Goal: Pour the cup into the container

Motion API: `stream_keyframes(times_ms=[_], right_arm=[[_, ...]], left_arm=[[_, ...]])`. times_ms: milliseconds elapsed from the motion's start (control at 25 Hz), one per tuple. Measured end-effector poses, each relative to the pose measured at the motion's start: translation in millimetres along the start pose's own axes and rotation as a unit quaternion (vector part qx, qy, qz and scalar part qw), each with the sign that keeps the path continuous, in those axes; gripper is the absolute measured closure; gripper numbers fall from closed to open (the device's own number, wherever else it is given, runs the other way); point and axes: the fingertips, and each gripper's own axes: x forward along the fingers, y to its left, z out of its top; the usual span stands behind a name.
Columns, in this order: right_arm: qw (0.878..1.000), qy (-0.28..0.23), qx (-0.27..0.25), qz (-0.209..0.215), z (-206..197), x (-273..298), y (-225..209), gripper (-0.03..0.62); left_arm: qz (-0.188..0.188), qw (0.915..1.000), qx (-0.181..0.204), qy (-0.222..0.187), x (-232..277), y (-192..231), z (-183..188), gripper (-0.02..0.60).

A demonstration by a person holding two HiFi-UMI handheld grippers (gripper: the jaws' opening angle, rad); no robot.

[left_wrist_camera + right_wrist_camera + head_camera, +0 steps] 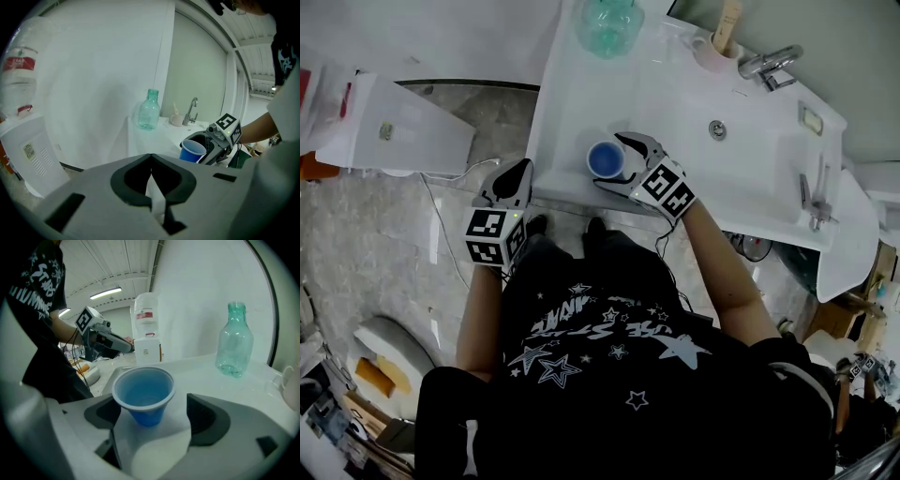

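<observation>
Right gripper view: right gripper point(152, 417), jaws spread wide, not clenched. The blue cup point(143, 394) stands upright between them at frame centre, on the white counter point(197, 373); the right-hand jaw is clear of it, while contact at the left-hand jaw cannot be told.

Left gripper view: left gripper point(151, 157), jaw tips closed together, nothing held.

Head view: left gripper point(514, 183) at centre left, off the counter's edge; cup point(605, 159) at upper centre.

Surroundings: green bottle point(234, 343), upper right, well apart from the cup. Tap point(769, 64) and mug point(712, 52), top right.
</observation>
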Motion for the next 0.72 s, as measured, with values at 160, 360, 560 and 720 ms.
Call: stream_keyframes(times_ms=[160, 360, 560, 720], right_arm=[[1.0, -0.003, -0.026, 0.016, 1, 4, 2, 0.17], [0.998, -0.002, -0.056, 0.034, 0, 9, 4, 0.199], [0.996, -0.01, -0.067, 0.051, 2, 13, 6, 0.227], [0.993, -0.013, -0.098, 0.062, 4, 18, 12, 0.281]], left_arm=[[0.003, 1.0, -0.002, 0.002, 1, 1, -1, 0.57], [0.007, 1.0, -0.005, 0.005, 2, 3, -2, 0.569], [0.01, 0.9999, -0.005, 0.008, 3, 3, -4, 0.57], [0.012, 0.9998, -0.004, 0.012, 3, 4, -7, 0.569]])
